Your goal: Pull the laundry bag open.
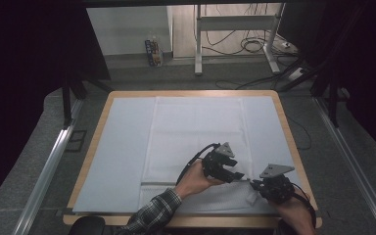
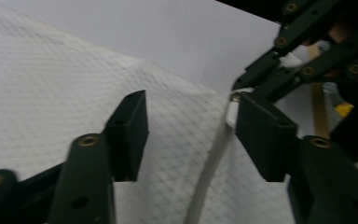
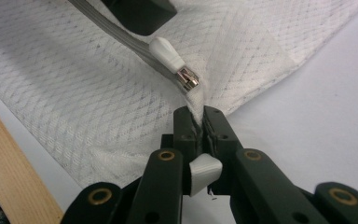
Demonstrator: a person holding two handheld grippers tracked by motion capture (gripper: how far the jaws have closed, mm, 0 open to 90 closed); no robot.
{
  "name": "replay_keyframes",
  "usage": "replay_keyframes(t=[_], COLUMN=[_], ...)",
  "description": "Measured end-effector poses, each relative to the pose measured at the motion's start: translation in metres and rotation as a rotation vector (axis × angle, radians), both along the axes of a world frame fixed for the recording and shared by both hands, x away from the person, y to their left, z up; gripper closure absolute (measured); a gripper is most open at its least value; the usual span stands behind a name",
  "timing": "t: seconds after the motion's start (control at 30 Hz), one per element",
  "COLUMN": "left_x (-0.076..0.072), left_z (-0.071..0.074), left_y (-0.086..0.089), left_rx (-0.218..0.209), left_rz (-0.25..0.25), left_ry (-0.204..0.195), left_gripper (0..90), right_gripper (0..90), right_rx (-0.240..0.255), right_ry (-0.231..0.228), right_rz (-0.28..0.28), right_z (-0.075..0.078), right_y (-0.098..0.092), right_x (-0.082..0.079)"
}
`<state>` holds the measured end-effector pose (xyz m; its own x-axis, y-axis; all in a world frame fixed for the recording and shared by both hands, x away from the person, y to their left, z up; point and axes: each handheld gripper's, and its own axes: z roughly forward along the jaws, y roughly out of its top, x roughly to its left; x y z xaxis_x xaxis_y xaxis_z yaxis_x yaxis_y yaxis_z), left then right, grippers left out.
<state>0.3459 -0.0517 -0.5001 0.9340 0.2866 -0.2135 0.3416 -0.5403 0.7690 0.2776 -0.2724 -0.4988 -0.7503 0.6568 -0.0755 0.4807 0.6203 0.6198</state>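
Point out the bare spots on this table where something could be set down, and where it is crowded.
The far half of the white cloth is free, up to the table far edge. The light sheet left of the cloth is bare too. It is crowded at the near right corner: the left tool and right tool meet there by the zipper pull.

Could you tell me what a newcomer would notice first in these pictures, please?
First, the two grippers meeting at the table's near right edge over a white quilted cover. The right gripper pinches the cover's end beside the white zipper pull, while the left gripper straddles the zipper line, fingers apart.
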Motion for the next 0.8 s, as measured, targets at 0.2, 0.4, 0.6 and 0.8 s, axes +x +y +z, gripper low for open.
replay_keyframes(t=[0.2,0.4,0.6,0.8], left_x=[0.001,0.001,0.000,0.000], left_z=[-0.004,-0.004,-0.002,-0.002], left_y=[-0.004,-0.008,-0.009,-0.011], left_rx=[-0.018,-0.024,-0.004,0.006], left_rz=[-0.031,-0.074,-0.114,-0.124], left_ry=[0.079,0.128,0.145,0.167], left_gripper=[66.6,78.1,80.1,78.8], right_gripper=[83.9,84.0,83.9,83.9], right_rx=[-0.027,-0.028,-0.045,-0.053], right_ry=[-0.026,-0.047,-0.071,-0.094], right_rz=[0.014,0.020,0.030,0.044], right_z=[0.000,0.002,0.003,0.004], right_y=[0.002,0.003,0.004,0.005], right_x=[-0.001,-0.003,-0.004,-0.006])
